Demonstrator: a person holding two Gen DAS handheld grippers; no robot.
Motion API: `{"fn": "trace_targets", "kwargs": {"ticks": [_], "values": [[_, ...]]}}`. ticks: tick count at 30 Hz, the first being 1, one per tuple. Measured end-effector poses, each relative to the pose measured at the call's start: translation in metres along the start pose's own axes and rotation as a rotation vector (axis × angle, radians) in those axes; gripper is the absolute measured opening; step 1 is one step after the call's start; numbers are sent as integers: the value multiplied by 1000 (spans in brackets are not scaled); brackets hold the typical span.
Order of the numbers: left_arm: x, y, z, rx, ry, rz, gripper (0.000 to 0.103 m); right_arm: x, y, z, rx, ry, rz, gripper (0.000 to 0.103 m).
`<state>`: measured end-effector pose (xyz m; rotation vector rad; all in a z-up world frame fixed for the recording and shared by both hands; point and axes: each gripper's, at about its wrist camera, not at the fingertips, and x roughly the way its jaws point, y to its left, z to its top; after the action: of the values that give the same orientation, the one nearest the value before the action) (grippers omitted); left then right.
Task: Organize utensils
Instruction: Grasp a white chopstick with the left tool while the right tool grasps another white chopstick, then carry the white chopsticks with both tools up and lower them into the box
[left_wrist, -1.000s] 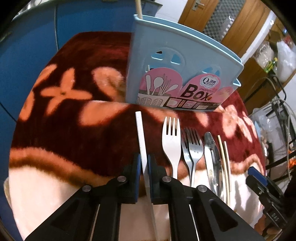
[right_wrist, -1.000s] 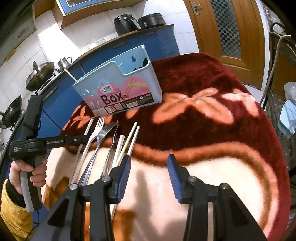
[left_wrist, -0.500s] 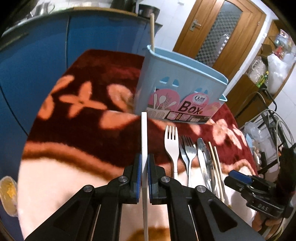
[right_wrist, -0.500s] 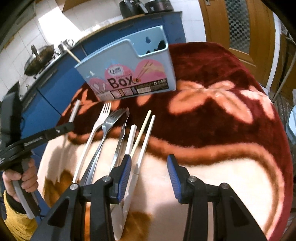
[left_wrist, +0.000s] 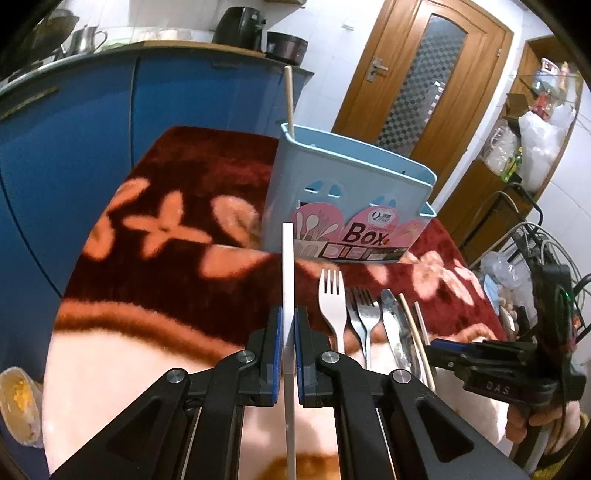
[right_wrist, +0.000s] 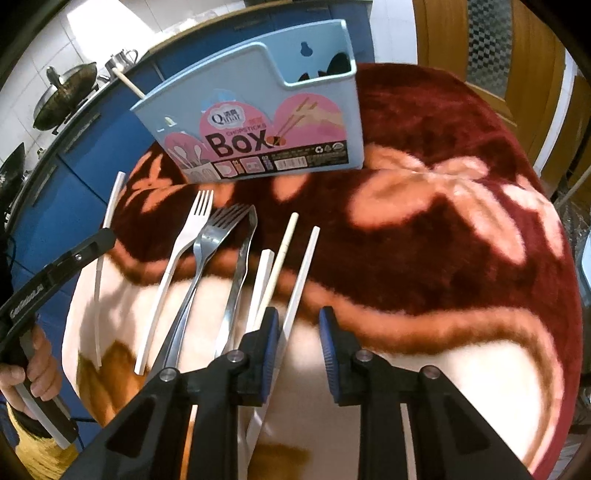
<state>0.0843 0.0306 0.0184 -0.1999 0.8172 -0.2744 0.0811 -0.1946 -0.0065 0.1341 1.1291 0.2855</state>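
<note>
Left gripper (left_wrist: 287, 347): blue pads clamp a white chopstick (left_wrist: 287, 280), raised off the blanket and aimed at the box.
Right gripper (right_wrist: 295, 347): jaws closing, a second white chopstick (right_wrist: 300, 280) lying between them, pads not yet pressing it.
Utensil box (right_wrist: 258, 122): light blue, upright on the red flowered blanket (right_wrist: 424, 229), one wooden chopstick (left_wrist: 289, 99) already standing inside.
Row before the box: white fork (right_wrist: 173, 266), steel fork (right_wrist: 207, 251), tongs (right_wrist: 240, 273), more chopsticks.

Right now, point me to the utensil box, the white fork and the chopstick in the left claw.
utensil box (right_wrist: 258, 110), right wrist view, front wall.
white fork (right_wrist: 173, 258), right wrist view, handle.
white chopstick (left_wrist: 287, 266), left wrist view, shaft above the left claw.
</note>
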Motion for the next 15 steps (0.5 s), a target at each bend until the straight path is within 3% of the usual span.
{"fn": "trace_targets", "kwargs": {"ticks": [4,6,9,15], "values": [[-2,-4,1,13,-13,-16,6,3,2,6,-37,33,12,28],[-4,-5,2,14,-23,-20,6,3,0,7,-38,33,6,16],[-5,-6,3,6,-33,-33,6,1,-7,8,-11,3,42,7],[-16,-10,7,6,-84,-70,6,-24,-16,-1,32,-127,128,6]]}}
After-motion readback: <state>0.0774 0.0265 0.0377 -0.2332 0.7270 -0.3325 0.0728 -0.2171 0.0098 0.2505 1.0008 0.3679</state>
